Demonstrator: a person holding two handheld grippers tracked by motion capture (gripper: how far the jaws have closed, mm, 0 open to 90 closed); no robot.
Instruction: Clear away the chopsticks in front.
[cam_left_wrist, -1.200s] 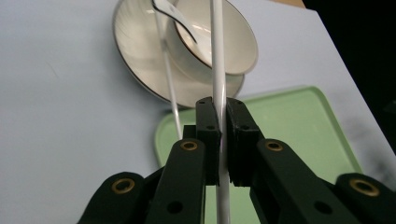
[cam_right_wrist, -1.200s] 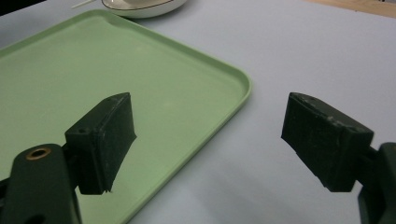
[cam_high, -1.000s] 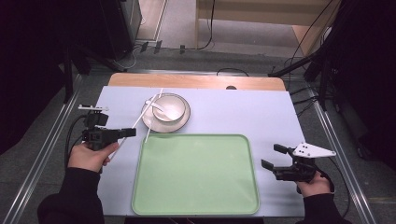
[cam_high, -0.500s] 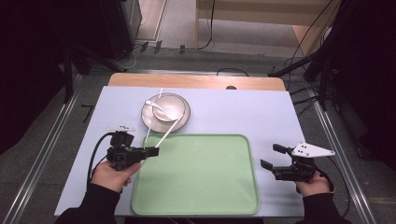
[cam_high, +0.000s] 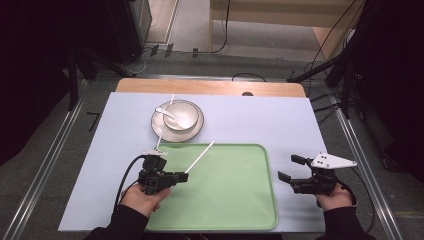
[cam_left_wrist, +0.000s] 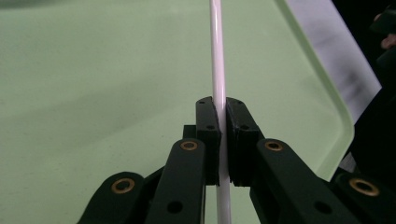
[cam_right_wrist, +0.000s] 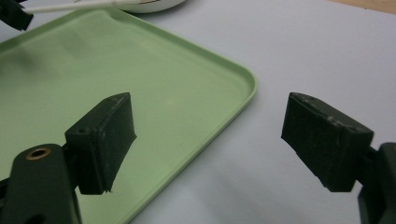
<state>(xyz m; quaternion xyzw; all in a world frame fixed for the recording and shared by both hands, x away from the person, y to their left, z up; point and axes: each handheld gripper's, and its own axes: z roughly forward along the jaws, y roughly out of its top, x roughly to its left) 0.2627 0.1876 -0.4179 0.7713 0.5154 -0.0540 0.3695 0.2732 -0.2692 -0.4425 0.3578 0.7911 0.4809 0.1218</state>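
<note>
A white chopstick (cam_left_wrist: 217, 70) is clamped in the left hand-held gripper (cam_high: 172, 178) over the green tray (cam_high: 240, 200); it should be lowered flat before release. The right hand-held gripper (cam_right_wrist: 208, 144) is held wide open, empty.

The black, brass-riveted left hand-held gripper (cam_high: 181, 176) trails a black cable; the matching right hand-held gripper (cam_high: 291, 168) carries a grey three-cornered plate. The person wears dark long sleeves (cam_high: 125, 224).
</note>
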